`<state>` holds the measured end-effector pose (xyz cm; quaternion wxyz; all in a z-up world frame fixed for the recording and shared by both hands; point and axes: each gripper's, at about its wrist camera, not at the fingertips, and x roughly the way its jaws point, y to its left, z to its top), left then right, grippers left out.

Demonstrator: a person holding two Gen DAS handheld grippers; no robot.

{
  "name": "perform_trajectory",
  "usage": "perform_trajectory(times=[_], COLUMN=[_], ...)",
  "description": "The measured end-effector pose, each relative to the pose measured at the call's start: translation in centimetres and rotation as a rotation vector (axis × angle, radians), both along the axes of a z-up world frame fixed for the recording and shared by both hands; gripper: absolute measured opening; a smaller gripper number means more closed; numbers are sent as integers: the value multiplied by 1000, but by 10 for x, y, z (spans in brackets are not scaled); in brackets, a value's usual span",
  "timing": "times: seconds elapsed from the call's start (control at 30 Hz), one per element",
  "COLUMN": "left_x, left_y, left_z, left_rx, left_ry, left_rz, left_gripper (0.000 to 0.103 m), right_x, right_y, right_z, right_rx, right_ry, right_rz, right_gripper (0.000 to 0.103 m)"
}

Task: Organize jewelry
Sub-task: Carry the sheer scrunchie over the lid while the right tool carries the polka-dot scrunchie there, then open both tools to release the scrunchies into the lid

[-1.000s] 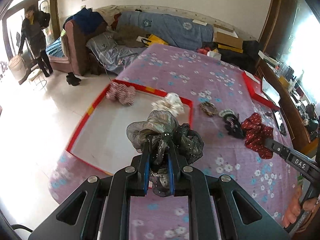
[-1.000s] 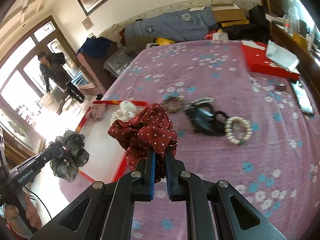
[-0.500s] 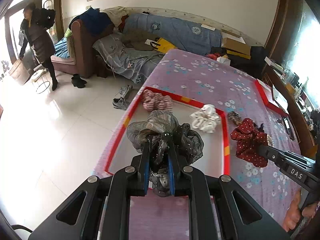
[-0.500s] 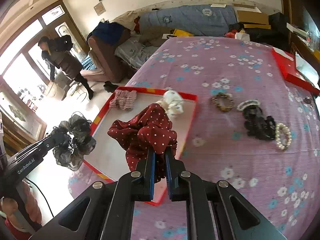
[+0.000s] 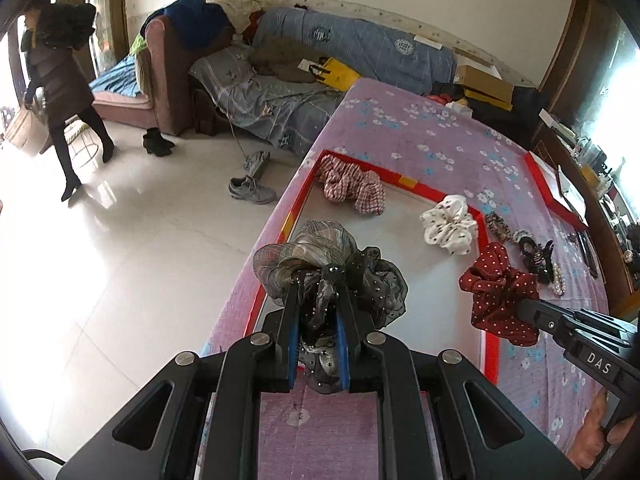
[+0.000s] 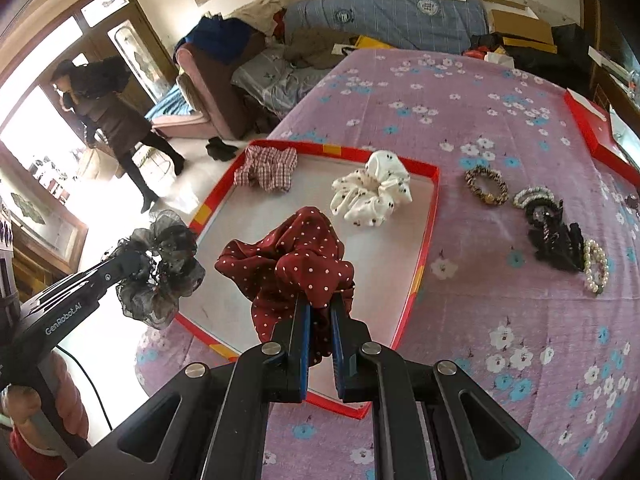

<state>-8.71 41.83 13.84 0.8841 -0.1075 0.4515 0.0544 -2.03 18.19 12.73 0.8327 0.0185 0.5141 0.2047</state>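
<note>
Tools [image 5: 318, 280] [image 6: 320, 300] clamp grey scrunchie [image 5: 320, 256], red scrunchie [image 6: 296, 260].

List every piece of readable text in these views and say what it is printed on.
"DAS" on the right gripper body, seen in the left wrist view.
"GenRobot.AI" on the left gripper body, seen in the right wrist view.
The round emblems on the blue quilt are too blurred to read.

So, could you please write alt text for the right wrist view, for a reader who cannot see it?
The right tool holds a dark red polka-dot scrunchie above a shallow red-rimmed tray on a purple floral tablecloth. The tray contains a plaid scrunchie and a white scrunchie. At left, the left tool holds a black sheer scrunchie.
</note>
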Motion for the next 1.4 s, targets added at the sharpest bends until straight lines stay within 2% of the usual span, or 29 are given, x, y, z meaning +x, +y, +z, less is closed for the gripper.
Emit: perform_trajectory(times=[0.27,0.53,0.63,0.73,1.0,1.27,1.4], left_x=[17,35,42,46,46,43,39], left_y=[13,18,10,3,17,24,22], left_z=[-8,-12,-20,-31,-53,-54,-44], left_rx=[-5,-78,-76,-32,-22,-41,-40], left_ry=[17,28,55,100,192,193,167], left_rz=[9,-39,-63,-80,-43,-18,-22], left_gripper=[14,14,14,14,16,20,27], right_x=[12,18,17,13,2,-6,-6], right_y=[-2,-7,0,9,41,57,57], right_z=[-10,-34,-44,-52,-68,-72,-72], right_rx=[-10,31,40,40,36,-1,-4], right_ry=[30,101,131,153,201,197,196], right_rz=[-23,-48,-32,-4,100,149,149], right_gripper=[11,11,11,11,12,13,14])
